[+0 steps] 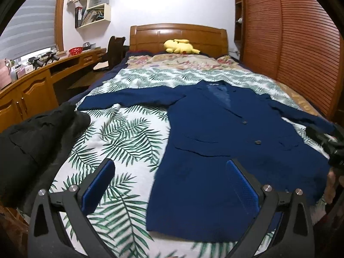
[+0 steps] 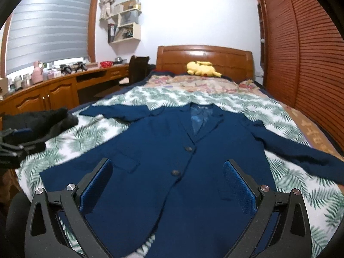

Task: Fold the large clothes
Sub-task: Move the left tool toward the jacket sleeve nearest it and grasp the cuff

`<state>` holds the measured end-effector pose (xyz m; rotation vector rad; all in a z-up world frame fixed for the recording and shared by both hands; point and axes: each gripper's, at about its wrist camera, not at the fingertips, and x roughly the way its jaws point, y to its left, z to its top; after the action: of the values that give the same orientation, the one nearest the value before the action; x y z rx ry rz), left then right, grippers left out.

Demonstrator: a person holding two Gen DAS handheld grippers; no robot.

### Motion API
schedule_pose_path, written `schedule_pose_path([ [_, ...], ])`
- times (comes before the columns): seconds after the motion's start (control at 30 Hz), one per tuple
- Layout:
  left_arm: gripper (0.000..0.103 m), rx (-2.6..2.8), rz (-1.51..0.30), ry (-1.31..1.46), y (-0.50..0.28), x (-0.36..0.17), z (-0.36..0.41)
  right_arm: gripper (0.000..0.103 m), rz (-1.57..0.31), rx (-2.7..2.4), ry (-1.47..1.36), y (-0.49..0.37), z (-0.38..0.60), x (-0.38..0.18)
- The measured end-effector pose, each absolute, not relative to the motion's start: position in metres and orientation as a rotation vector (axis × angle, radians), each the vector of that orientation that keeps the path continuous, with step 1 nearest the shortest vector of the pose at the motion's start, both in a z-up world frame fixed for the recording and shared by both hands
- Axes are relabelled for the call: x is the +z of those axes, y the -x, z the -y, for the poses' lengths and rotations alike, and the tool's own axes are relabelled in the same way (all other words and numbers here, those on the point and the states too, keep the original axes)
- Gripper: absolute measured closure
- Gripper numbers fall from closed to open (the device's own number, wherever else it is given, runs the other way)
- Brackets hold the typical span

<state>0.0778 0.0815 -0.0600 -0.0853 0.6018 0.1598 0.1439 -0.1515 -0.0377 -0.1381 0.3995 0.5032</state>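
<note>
A navy blue blazer [image 1: 225, 133] lies flat and face up on the bed, buttoned, both sleeves spread out sideways; it also shows in the right wrist view [image 2: 163, 163]. My left gripper [image 1: 169, 167] is open and empty, hovering above the blazer's lower left edge. My right gripper [image 2: 167, 167] is open and empty above the blazer's lower front, near the lower button [image 2: 175, 172]. The right gripper's body shows at the right edge of the left wrist view [image 1: 329, 144]. The left gripper shows at the left edge of the right wrist view [image 2: 13, 146].
The bed has a leaf-print cover [image 1: 120, 142]. A black garment [image 1: 36, 146] is heaped at the bed's left corner. A yellow plush toy [image 1: 180, 46] lies by the wooden headboard [image 1: 178, 34]. A wooden desk [image 1: 32, 81] runs along the left, a slatted wardrobe [image 1: 301, 43] along the right.
</note>
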Motion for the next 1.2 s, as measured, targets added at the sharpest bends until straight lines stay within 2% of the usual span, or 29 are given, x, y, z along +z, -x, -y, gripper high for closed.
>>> schedule_pose_path([
  [0.5, 0.0, 0.253, -0.66, 0.09, -0.117, -0.072, -0.13, 0.0, -0.403, 0.659, 0.13, -0.214, 0.078, -0.03],
  [0.8, 0.0, 0.242, -0.694, 0.103, -0.154, -0.074, -0.155, 0.0, -0.514, 0.682, 0.207, -0.261, 0.043, -0.077],
  [1.2, 0.0, 0.173, -0.775, 0.025, -0.249, -0.095, -0.182, 0.0, -0.608, 0.645, 0.23, -0.282, 0.041, -0.118],
])
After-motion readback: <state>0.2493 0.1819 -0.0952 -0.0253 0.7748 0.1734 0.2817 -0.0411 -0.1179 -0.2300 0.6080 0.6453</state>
